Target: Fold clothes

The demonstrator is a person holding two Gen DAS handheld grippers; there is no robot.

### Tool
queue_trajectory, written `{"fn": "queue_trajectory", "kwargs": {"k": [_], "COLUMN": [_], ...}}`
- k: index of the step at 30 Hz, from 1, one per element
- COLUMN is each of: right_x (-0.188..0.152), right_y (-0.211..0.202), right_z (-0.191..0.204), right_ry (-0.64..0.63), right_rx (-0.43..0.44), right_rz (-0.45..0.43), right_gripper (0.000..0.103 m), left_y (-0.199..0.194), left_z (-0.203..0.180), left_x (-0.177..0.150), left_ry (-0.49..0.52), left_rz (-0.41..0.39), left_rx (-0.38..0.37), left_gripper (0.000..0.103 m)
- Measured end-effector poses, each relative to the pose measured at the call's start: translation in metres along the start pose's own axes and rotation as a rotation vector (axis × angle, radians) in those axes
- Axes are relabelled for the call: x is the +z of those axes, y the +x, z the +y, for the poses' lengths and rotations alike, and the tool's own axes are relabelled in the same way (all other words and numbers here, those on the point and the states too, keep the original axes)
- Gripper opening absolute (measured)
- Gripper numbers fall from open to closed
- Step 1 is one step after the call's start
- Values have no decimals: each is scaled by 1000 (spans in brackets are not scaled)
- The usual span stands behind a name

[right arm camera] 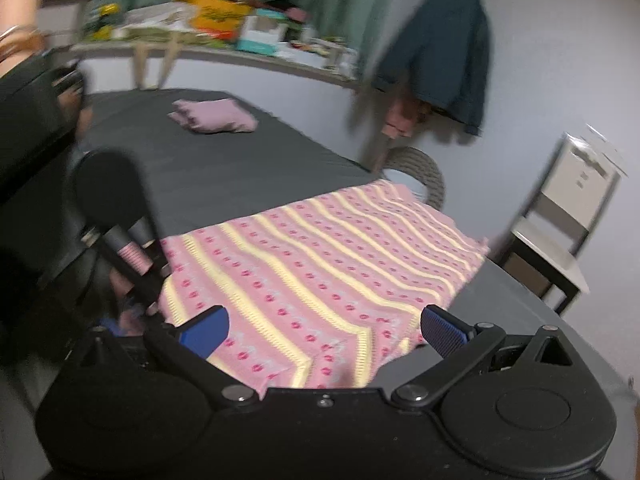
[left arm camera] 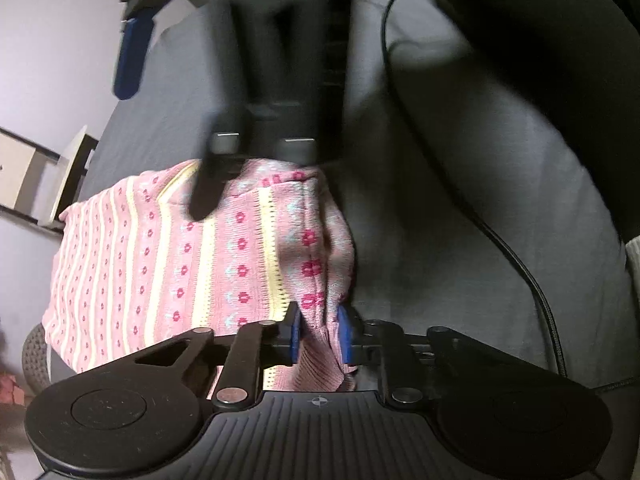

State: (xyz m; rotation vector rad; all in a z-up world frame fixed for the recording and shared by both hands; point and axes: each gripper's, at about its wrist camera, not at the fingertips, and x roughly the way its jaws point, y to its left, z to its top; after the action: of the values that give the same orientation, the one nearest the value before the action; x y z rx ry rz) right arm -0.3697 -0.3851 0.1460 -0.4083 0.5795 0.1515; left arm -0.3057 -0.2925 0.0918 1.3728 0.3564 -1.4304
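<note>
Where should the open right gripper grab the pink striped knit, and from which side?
Judging from the right wrist view, take the near hem of the pink striped knit, which lies flat between the open fingers of the right gripper. Come in low from the near edge of the dark sheet. The left gripper already pinches a bunched corner.

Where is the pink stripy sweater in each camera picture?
Left wrist view: the pink striped sweater fills the lower left, with a bunched edge pinched between the left gripper fingers.
Right wrist view: it lies spread across the middle, with the open right gripper over its near edge.
Shared landmark: the dark grey sheet under the sweater.
</note>
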Motion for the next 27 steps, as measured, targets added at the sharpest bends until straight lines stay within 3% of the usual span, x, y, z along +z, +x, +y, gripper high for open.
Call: {"fn": "queue_trajectory", "kwargs": {"k": [4,7,9,13,17,22,24,26,27], "right_x": [-8,-10,-14,-20,-23,-21,-22,-19,-17], "right_y": [-9,-3,7,26,39,42,46,48,48], "right_z": [26,54,73,92,103,112,112,106,103], "right_ry": [-202,-347,-461,-561,-614,-667,-703,-671,-654], "right_rx": [121,127,64,-20,-27,-26,-44,-33,-27], "right_rz": [-27,-35,-22,29,63,64,103,133,146], "right_gripper": [103,103,103,97,88,66,37,24,23], "left_y": [-7,-11,-14,-21,-26,-26,-22,-20,-20], "left_z": [7,15,18,22,25,28,34,36,34], "left_x": [-7,-13,-16,-23,-30,-24,-20,-18,-18], "left_ry": [-63,-115,-139,-179,-198,-203,-194,-180,-169], "left_rz": [-11,-18,-24,-36,-46,-58,-64,-69,-70], "left_rx": [1,4,13,16,17,10,8,8,11], "left_gripper": [17,17,17,17,17,16,17,17,17]}}
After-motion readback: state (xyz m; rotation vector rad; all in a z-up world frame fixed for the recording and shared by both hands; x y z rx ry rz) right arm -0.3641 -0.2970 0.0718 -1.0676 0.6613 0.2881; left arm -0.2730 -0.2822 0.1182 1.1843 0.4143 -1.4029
